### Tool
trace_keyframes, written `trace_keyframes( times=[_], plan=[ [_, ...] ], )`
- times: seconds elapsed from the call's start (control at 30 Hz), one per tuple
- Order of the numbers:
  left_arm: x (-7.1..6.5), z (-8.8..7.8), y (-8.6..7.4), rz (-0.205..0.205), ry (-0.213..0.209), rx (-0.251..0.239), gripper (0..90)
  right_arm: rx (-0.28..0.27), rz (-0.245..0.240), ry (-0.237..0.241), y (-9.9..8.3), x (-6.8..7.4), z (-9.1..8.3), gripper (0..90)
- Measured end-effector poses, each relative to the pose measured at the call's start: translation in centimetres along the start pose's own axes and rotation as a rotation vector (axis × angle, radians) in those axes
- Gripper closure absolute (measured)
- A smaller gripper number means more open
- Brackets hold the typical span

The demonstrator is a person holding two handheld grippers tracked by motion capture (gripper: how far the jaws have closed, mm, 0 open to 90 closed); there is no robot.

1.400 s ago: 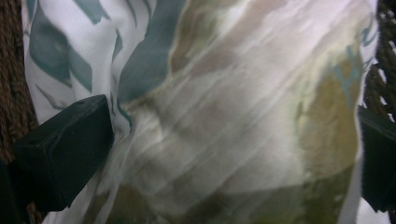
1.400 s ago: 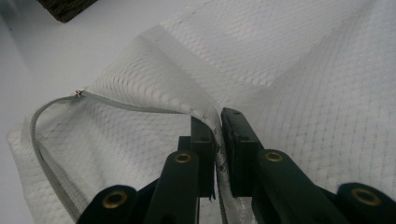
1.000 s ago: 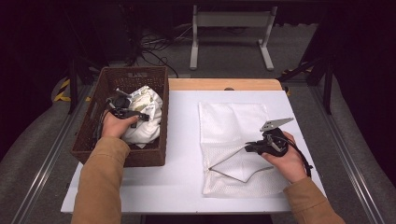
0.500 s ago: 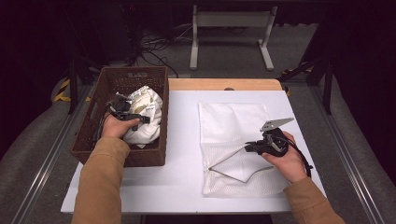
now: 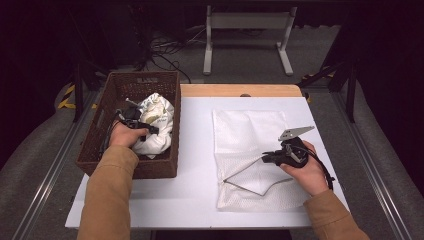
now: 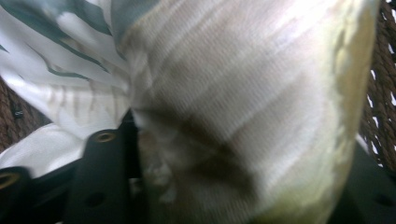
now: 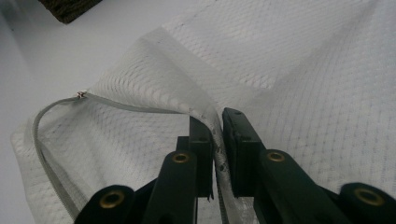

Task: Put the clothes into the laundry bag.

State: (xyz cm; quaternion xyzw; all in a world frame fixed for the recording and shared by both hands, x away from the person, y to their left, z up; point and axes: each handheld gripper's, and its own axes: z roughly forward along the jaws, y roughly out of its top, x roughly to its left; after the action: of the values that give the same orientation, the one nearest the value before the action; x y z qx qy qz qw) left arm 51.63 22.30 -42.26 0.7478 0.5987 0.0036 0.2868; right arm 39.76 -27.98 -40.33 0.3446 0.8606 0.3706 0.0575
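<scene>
**A:** What is being handled, and where is it found?

**B:** A crumpled white cloth (image 5: 154,125), soft and bunched, with faint cream and grey-green markings, is seen inside a brown woven basket (image 5: 107,107) on the left of the table. In the left gripper view its weave is shown very close, finely ribbed and blurred, with the basket's dark wicker glimpsed at the edges.

**A:** How is the cloth met by the left gripper?

**B:** The left gripper (image 5: 136,121) is pushed into the bundle. Its jaws have just been closing, and a fold of the cloth is bunched between the black jaws. It is taken as gripped.

**A:** And the other hand?

**B:** A white mesh bag (image 5: 250,135) is laid flat on the right of the table, rectangular, with a fine honeycomb netting. Its grey zipper edge (image 7: 112,106) is lifted into a curved loop, so that the mouth is held open. The right gripper (image 5: 267,157) is clamped on that edge: in the right gripper view the hem is pinched between two nearly closed black jaws with brass rivets.

**A:** What lies around these things?

**B:** Both are supported by a smooth white table (image 5: 195,165) with a pale wooden strip at its far edge. Tan sleeves (image 5: 107,195) are seen entering from below. A grey metal frame (image 5: 247,22) is set on the dark floor beyond.
</scene>
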Motion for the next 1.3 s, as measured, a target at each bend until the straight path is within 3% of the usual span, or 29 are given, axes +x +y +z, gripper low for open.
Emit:
trace_keyframes(
  times=[0.17,0.33,0.63,0.97,1.3],
  plan=[
    [-0.6,-0.5,0.3,0.010,0.034,0.006,58.5,0.001,0.002,-0.001,0.0,0.0,0.0,82.3],
    [-0.8,-1.4,0.5,0.017,0.023,-0.003,60.8,0.000,-0.001,-0.002,0.0,0.1,0.0,82.7],
    [-1.4,-3.1,1.0,0.017,0.014,-0.052,60.8,0.005,-0.013,-0.003,0.1,0.2,0.0,88.0],
    [-2.4,-5.8,1.9,0.055,0.047,-0.067,60.7,0.002,-0.013,-0.003,0.1,0.2,-0.1,88.3],
    [-3.6,-8.2,2.6,0.081,0.050,-0.105,60.8,0.000,-0.016,-0.005,0.1,0.3,-0.3,88.4]
  ],
)
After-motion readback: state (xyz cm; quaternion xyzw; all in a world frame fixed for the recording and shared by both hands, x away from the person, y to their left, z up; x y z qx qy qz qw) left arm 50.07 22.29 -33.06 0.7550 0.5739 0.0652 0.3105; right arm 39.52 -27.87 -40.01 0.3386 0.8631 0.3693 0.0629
